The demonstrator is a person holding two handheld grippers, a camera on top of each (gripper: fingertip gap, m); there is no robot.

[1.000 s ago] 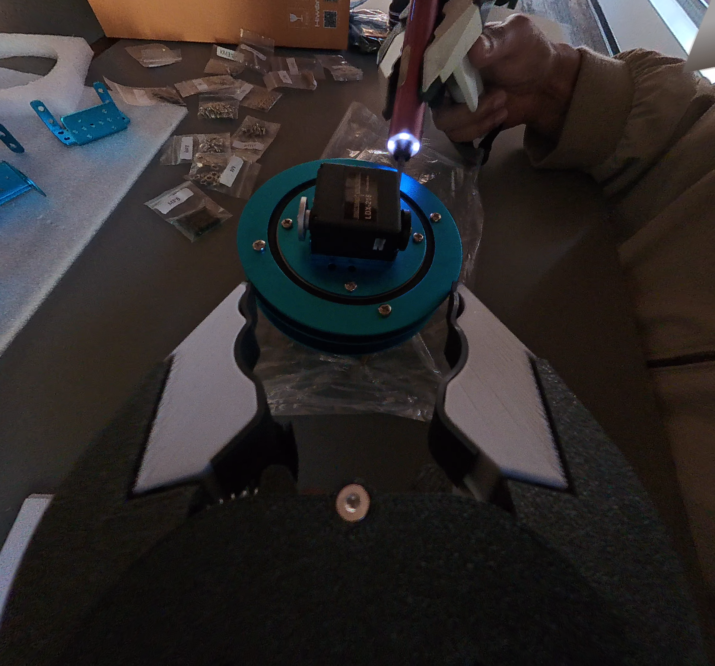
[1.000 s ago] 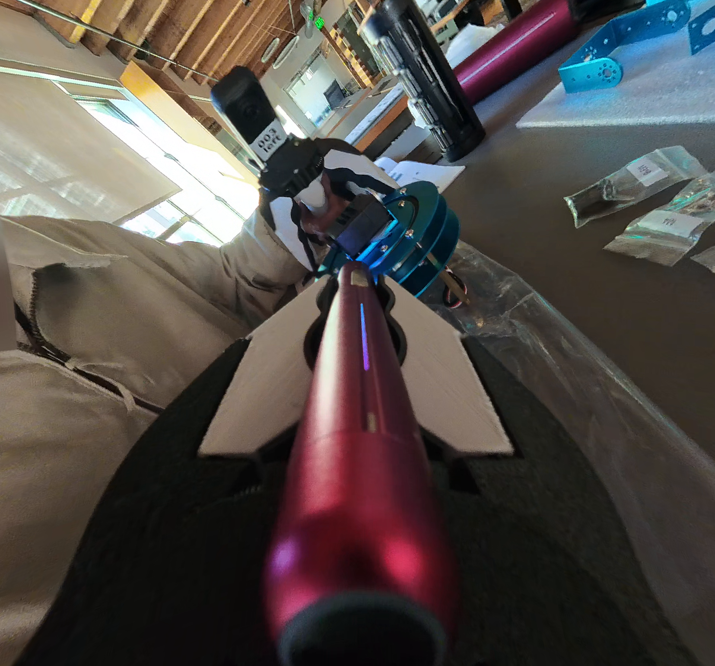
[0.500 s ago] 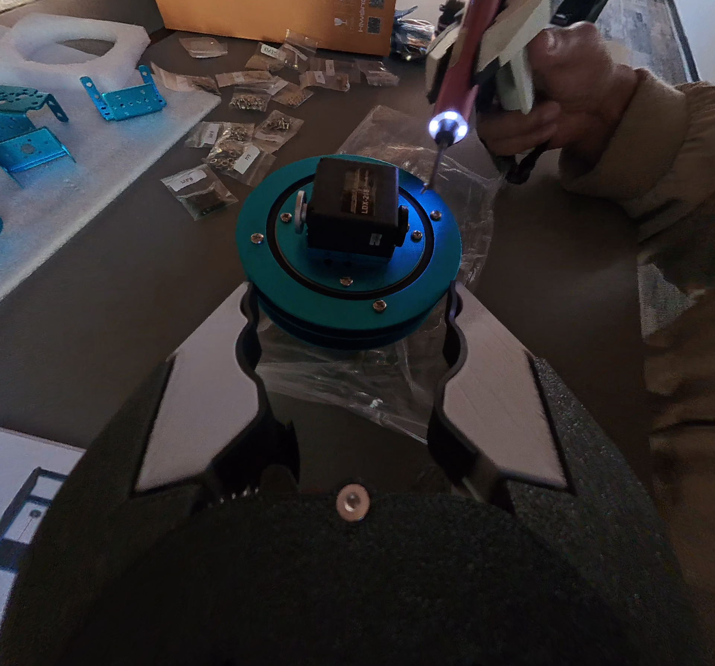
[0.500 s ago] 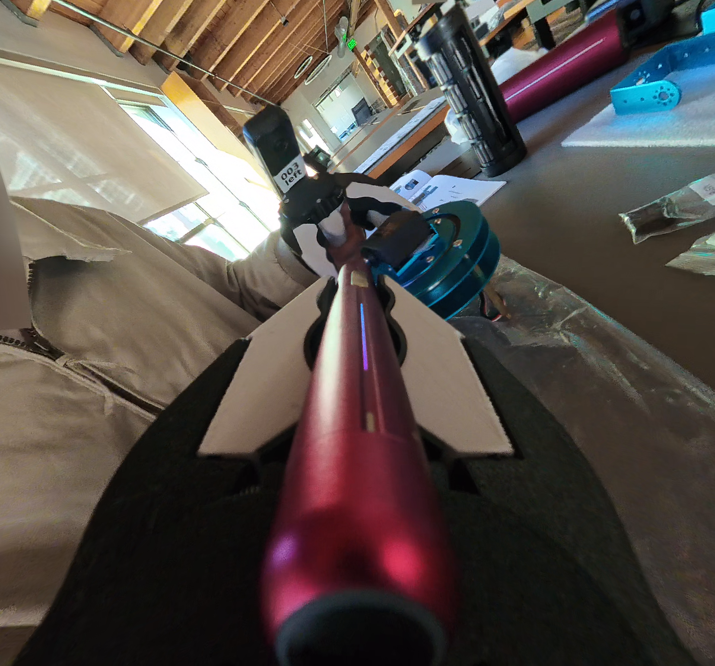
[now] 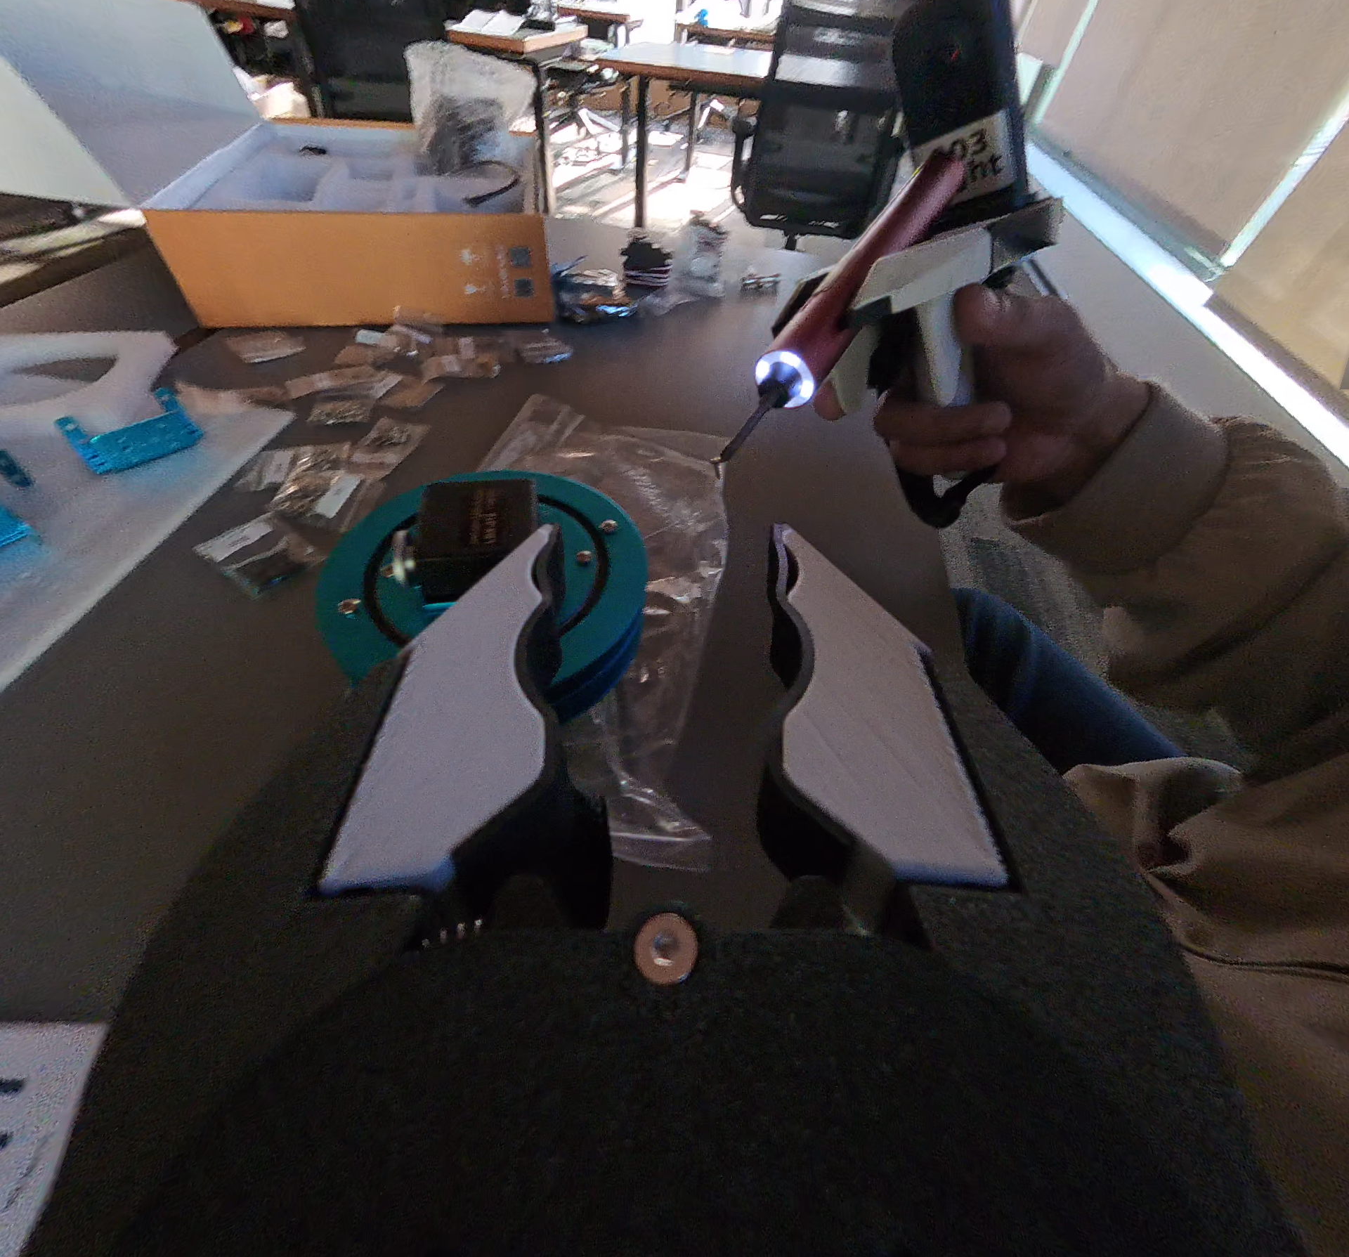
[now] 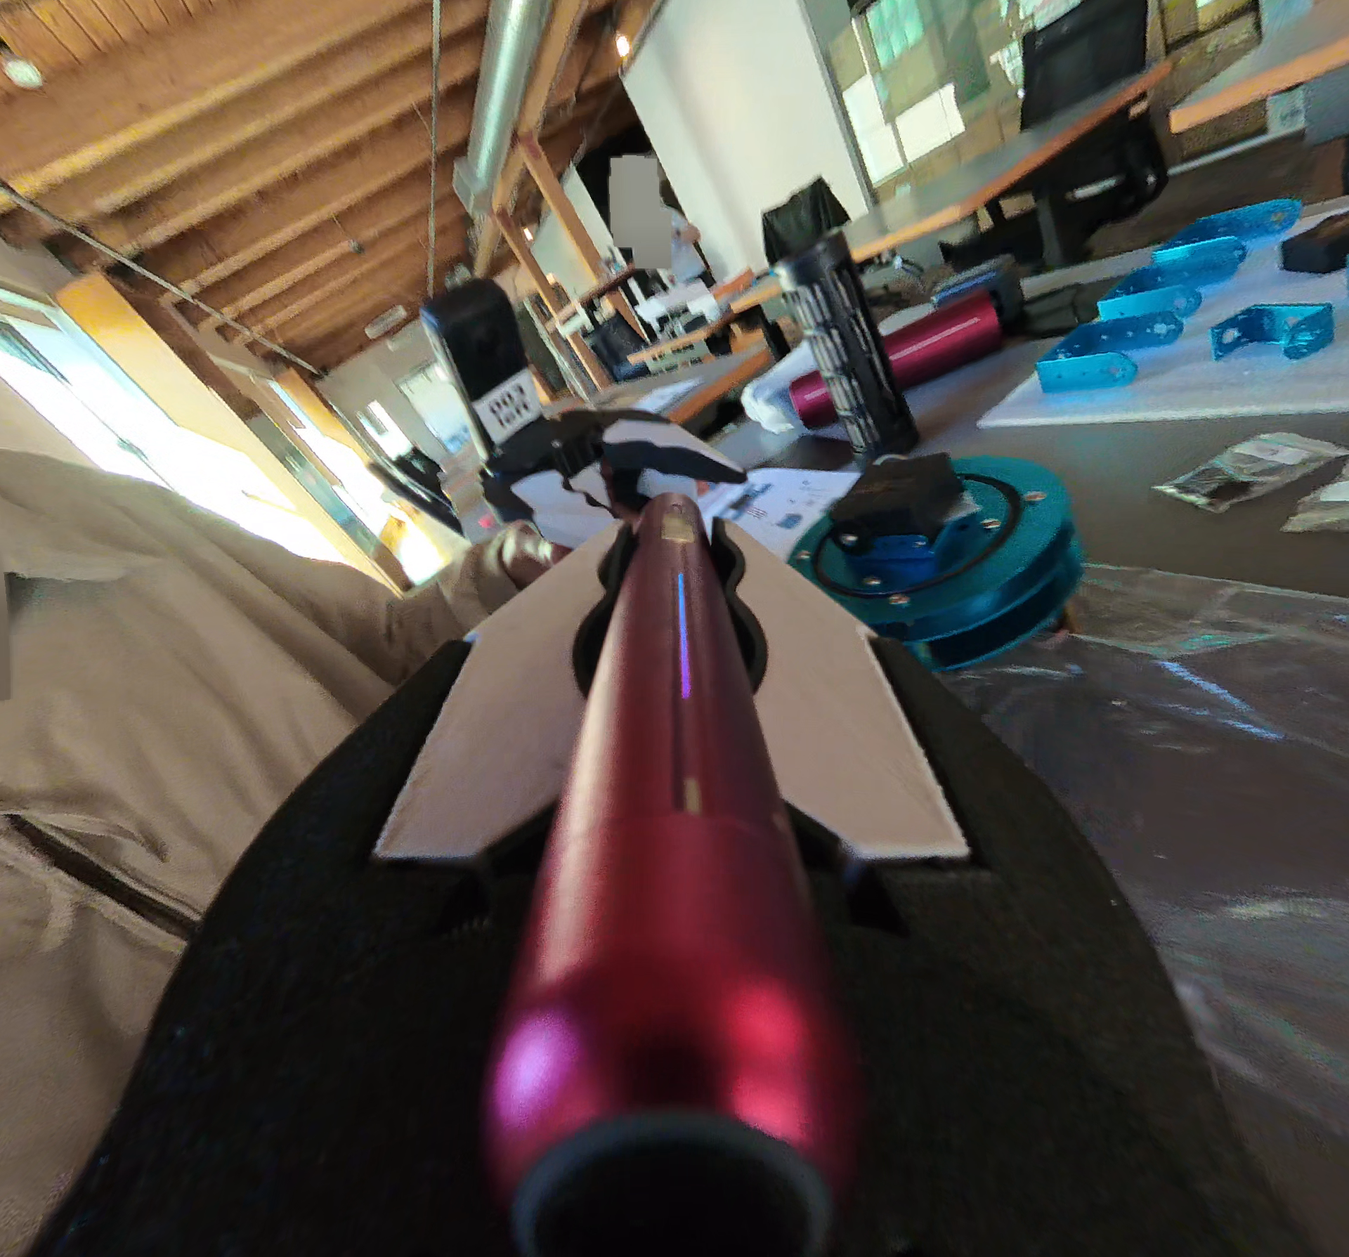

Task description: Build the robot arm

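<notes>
My left gripper [image 5: 660,543] is open and empty, raised above the dark table. A teal round disc [image 5: 350,609] with a black servo block [image 5: 467,517] on top sits just left of it, partly hidden behind my left finger [image 5: 467,696]. The disc rests on a clear plastic bag [image 5: 657,485]. My right gripper [image 6: 671,528] is shut on a red electric screwdriver [image 6: 671,820]. In the left wrist view the screwdriver [image 5: 869,258] has a lit ring at its tip and its bit hangs in the air right of the disc. The disc also shows in the right wrist view [image 6: 1007,601].
An open cardboard box [image 5: 350,266] stands at the back. Small bags of screws [image 5: 350,404] lie before it. Blue metal brackets [image 5: 131,433] lie on white foam at the left. A black mesh cylinder [image 6: 847,360] and a red tube [image 6: 920,353] stand beyond the disc. A person's sleeve [image 5: 1204,565] is at the right. The teal round disc [image 5: 350,609] is closer to my left gripper, around 9 cm from its tips; the right tips are 20 cm off.
My left gripper has risen and swung right, off the disc it was straddling. The screwdriver has lifted up and to the right, away from the disc's top.
</notes>
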